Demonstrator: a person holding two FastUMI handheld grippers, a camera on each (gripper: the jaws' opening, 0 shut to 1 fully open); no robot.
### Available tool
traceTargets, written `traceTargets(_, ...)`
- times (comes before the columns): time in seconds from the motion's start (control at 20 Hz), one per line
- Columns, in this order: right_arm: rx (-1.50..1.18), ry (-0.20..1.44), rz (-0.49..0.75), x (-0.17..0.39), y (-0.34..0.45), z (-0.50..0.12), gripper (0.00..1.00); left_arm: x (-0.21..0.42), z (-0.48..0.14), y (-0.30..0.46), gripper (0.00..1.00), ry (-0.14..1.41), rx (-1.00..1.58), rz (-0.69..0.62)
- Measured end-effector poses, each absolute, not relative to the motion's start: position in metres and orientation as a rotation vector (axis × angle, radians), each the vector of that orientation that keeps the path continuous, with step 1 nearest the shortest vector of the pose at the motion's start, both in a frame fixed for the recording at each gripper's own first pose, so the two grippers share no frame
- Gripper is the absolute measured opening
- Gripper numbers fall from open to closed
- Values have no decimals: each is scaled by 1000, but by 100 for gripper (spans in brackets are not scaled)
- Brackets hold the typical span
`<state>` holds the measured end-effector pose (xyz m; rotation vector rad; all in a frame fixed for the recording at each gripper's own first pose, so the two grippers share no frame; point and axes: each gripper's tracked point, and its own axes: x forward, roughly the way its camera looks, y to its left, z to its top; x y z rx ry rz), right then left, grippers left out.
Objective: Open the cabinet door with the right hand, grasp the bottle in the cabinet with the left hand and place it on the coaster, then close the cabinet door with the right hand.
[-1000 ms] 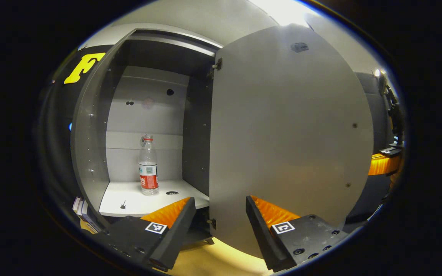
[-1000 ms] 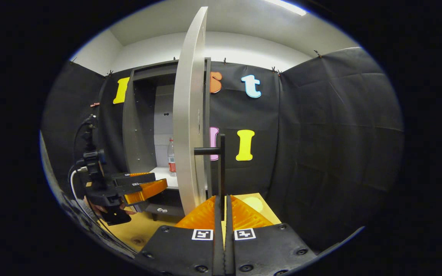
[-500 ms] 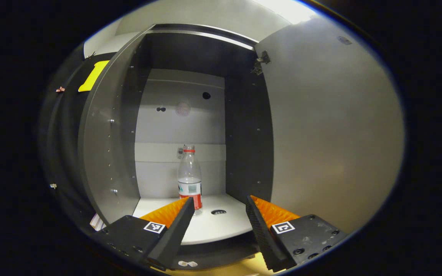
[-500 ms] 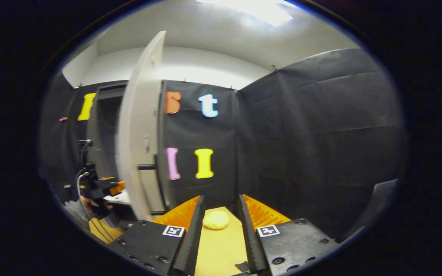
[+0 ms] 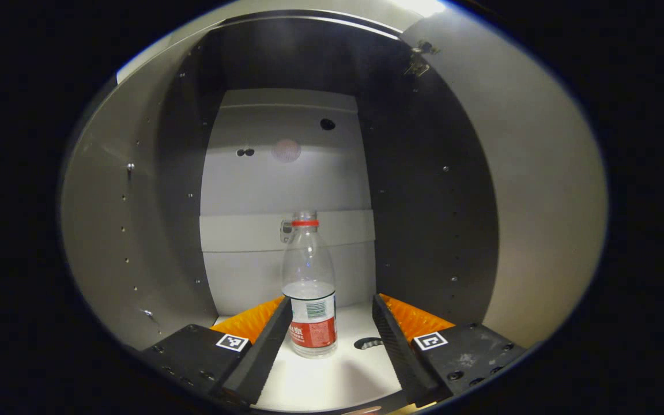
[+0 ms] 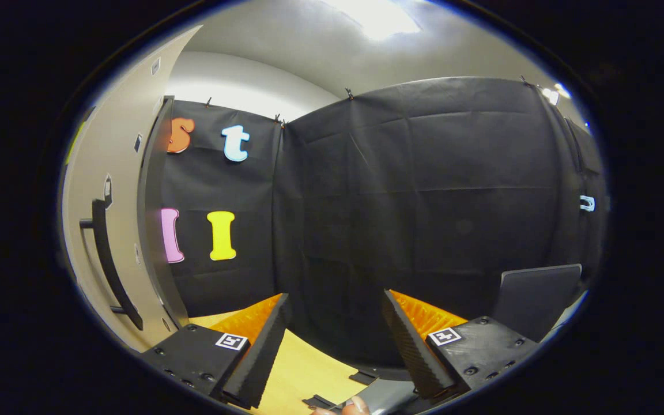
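Note:
In the left gripper view a clear plastic bottle (image 5: 310,288) with a red cap ring and red label stands upright on the white cabinet shelf (image 5: 332,380). My left gripper (image 5: 329,305) is open inside the cabinet, its fingers reaching either side of the bottle's lower part; the left finger looks close to it, the right one stands apart. The open cabinet door (image 5: 545,190) is on the right. In the right gripper view my right gripper (image 6: 335,305) is open and holds nothing, and the door (image 6: 107,196) with its dark bar handle (image 6: 110,259) stands at the far left.
Dark cabinet side walls (image 5: 424,196) close in on both sides of the bottle, and a small hole (image 5: 369,343) sits in the shelf to its right. A wooden tabletop (image 6: 303,374) and a grey panel (image 6: 536,294) lie below and right of my right gripper.
My left gripper moved forward into the cabinet until its fingers flank the bottle. My right gripper let go of the door handle, opened, and swung right, away from the door.

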<state>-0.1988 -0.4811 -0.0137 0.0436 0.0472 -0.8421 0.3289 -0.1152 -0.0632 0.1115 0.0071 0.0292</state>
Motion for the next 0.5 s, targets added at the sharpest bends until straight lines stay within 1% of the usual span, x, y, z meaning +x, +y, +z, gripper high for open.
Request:
traceTargets(0.1, 47, 77, -824, -189, -482, -18, 100, 340, -65, -108, 89, 7, 84, 58)
traceTargets(0.15, 41, 90, -815, -175, -482, -24, 98, 346, -65, -103, 89, 6, 75, 70)
traceTargets(0.3, 8, 111, -799, -158, -484, -30, 98, 361, -65, -91, 88, 7, 83, 94)
traceTargets(0.5, -9, 142, -781, -148, -488, -37, 100, 379, -75, -88, 89, 27, 81, 89)
